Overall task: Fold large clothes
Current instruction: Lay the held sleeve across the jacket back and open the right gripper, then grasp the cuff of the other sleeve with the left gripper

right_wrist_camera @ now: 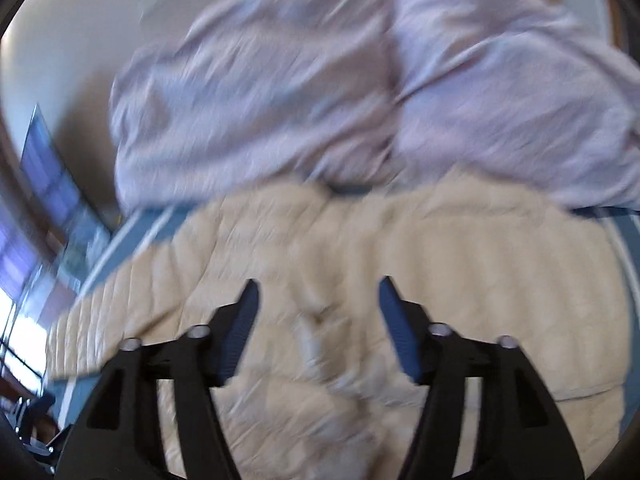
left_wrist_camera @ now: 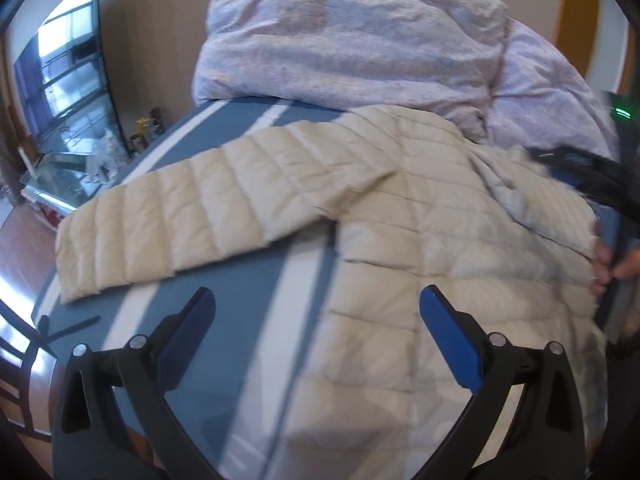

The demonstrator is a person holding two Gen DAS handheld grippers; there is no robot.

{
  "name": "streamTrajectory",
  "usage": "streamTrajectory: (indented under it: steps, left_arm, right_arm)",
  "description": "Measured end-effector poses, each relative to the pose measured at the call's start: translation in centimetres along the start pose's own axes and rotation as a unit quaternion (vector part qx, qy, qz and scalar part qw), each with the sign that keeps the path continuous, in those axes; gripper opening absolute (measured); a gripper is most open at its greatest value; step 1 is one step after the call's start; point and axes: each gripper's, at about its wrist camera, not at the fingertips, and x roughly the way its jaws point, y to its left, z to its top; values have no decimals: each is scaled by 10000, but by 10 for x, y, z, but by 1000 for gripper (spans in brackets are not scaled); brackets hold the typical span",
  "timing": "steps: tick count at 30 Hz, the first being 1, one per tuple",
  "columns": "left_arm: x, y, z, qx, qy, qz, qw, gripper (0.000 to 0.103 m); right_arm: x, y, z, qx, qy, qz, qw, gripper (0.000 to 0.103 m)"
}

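A cream quilted puffer jacket (left_wrist_camera: 420,240) lies spread on a blue and white striped bed sheet (left_wrist_camera: 240,360), one sleeve (left_wrist_camera: 192,208) stretched out to the left. My left gripper (left_wrist_camera: 318,300) hangs open above the jacket's lower left edge, nothing between its fingers. In the right wrist view, which is blurred, my right gripper (right_wrist_camera: 318,284) stands open over the jacket (right_wrist_camera: 360,240) with no cloth between the pads. The right gripper (left_wrist_camera: 584,176) also shows at the right edge of the left wrist view, with a hand (left_wrist_camera: 604,260) below it at the jacket's edge.
A bunched lilac duvet (left_wrist_camera: 352,40) fills the far side of the bed behind the jacket. A television (left_wrist_camera: 64,76) on a low stand with small bottles sits at the left. Wooden floor and a dark chair frame (left_wrist_camera: 24,352) lie beyond the bed's left edge.
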Motion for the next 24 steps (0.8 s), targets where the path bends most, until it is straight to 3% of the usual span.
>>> streamTrajectory:
  steps: [2,6,9,11,14,17,24]
  left_arm:
    - [5,14,2,-140,40,40,9999,101]
    - [14,34,5,-394,161,56,9991,101]
    - [20,48,7,-545,221,104,9982,101]
    - [22,57,8,-623,252,153,9976,101]
    - [23,74,10,-738,290,289,9964,101]
    - [22,92,11,-802,333,526,9948,101]
    - [13,150,14,-1100,293,1031,9881,101]
  right_arm:
    - [1,-23,4,270,34,-428,9987,71]
    - [37,-41,-9,417,690,-996,9918,71]
    - [54,-29,-20,308,933,-1010,9900,72]
    - [63,-11,-25,112,980,-1046,9896,87]
    - [80,8,-33,-194,1126,-1267,9853,92]
    - [90,12,-45,-442,1144,-1542,9804,95]
    - [91,8,-46,-273,1173,-1423,9825,98]
